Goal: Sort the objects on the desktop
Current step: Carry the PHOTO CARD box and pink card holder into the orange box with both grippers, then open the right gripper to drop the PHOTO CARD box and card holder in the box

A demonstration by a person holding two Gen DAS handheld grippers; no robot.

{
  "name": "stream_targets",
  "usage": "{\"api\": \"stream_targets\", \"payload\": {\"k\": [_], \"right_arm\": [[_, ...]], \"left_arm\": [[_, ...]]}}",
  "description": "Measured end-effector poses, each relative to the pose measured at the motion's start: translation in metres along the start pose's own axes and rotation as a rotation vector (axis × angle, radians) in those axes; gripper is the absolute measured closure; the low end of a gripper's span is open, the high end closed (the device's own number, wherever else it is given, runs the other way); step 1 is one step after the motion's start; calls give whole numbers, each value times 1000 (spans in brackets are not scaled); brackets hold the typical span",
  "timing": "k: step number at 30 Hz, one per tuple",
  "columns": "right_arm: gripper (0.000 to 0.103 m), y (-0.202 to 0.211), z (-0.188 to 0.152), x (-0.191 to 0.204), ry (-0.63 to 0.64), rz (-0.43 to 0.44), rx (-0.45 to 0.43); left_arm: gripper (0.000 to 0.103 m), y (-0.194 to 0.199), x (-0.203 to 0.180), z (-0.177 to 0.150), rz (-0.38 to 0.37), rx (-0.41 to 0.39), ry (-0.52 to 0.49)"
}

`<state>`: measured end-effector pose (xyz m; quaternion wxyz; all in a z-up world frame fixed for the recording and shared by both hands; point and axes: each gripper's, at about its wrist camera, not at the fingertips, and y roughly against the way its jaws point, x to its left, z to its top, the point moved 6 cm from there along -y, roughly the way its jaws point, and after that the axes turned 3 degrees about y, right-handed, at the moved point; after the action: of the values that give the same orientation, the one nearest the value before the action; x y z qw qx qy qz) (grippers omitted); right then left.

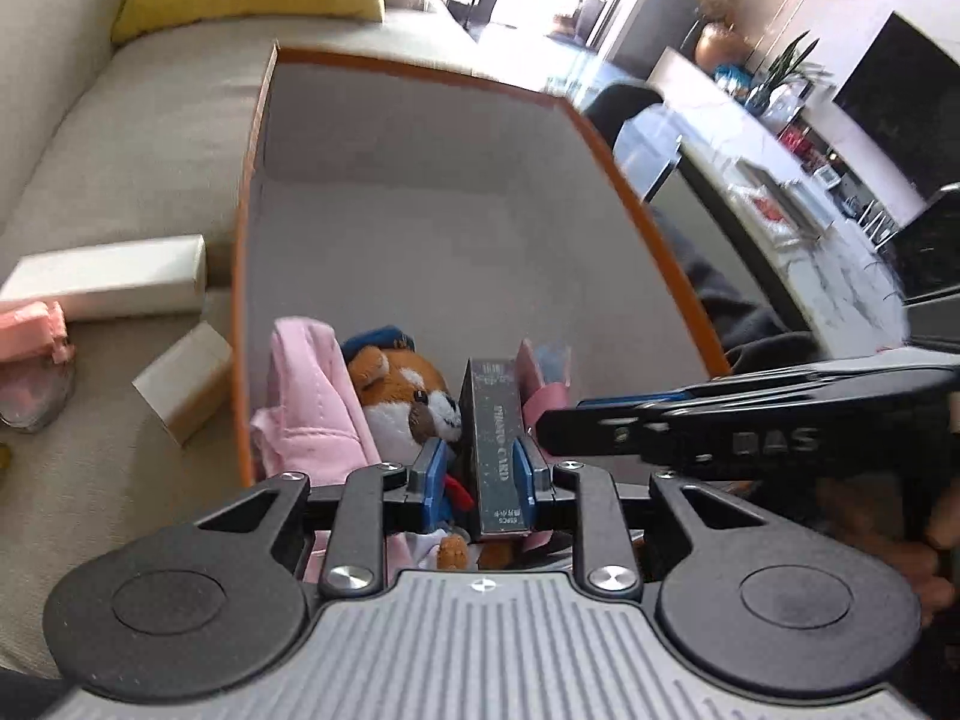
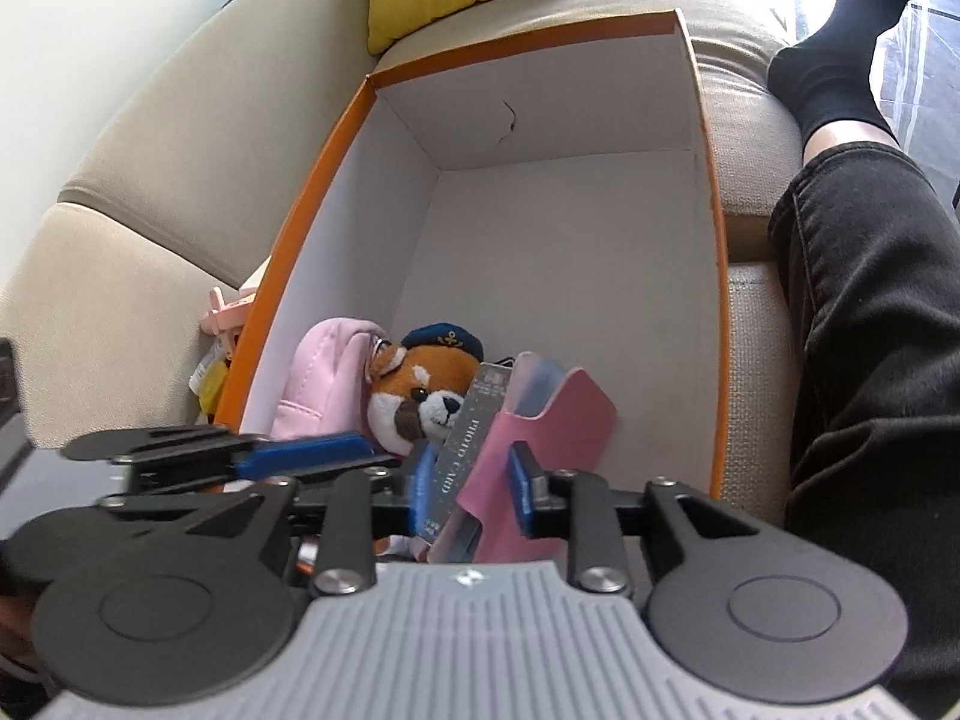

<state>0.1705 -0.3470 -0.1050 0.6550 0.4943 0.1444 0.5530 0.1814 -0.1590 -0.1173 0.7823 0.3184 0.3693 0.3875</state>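
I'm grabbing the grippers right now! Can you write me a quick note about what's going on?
Left hand-held gripper: shut on the grey photo card box, inside the orange box.
Right hand-held gripper: open, with the pink card sleeve seemingly loose between its fingers.
Done: plush toy and pink pouch are already in the orange box.
Left: let go of the photo card box. Two white boxes and a pink item wait on the sofa.
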Motion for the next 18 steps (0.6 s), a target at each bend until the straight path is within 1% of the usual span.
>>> {"api": "stream_targets", "payload": {"k": [2, 4, 6, 8, 11, 12, 13, 16, 18], "right_arm": [[66, -2, 1, 3, 7, -15, 9], [59, -1, 2, 7, 23, -36, 6], [56, 1, 5, 9, 44, -57, -3], [56, 0, 7, 10, 47, -67, 12], [55, -8, 11, 11, 40, -90, 74], [53, -13, 11, 13, 53, -109, 105], [49, -17, 11, 15, 66, -123, 131], [41, -29, 12, 18, 55, -158, 170], [41, -38, 11, 14, 40, -193, 189]], "left_arm": [[75, 16, 1, 2, 2, -52, -13], [75, 31, 3, 6, 17, -107, -9], [73, 46, 7, 12, 40, -163, -3], [70, 56, 16, 15, 71, -193, 16], [67, 54, 32, 18, 135, -172, 45], [67, 51, 38, 18, 150, -157, 56], [67, 47, 42, 17, 155, -143, 70], [67, 37, 52, 13, 116, -112, 119], [67, 29, 58, 9, 102, -97, 141]]}}
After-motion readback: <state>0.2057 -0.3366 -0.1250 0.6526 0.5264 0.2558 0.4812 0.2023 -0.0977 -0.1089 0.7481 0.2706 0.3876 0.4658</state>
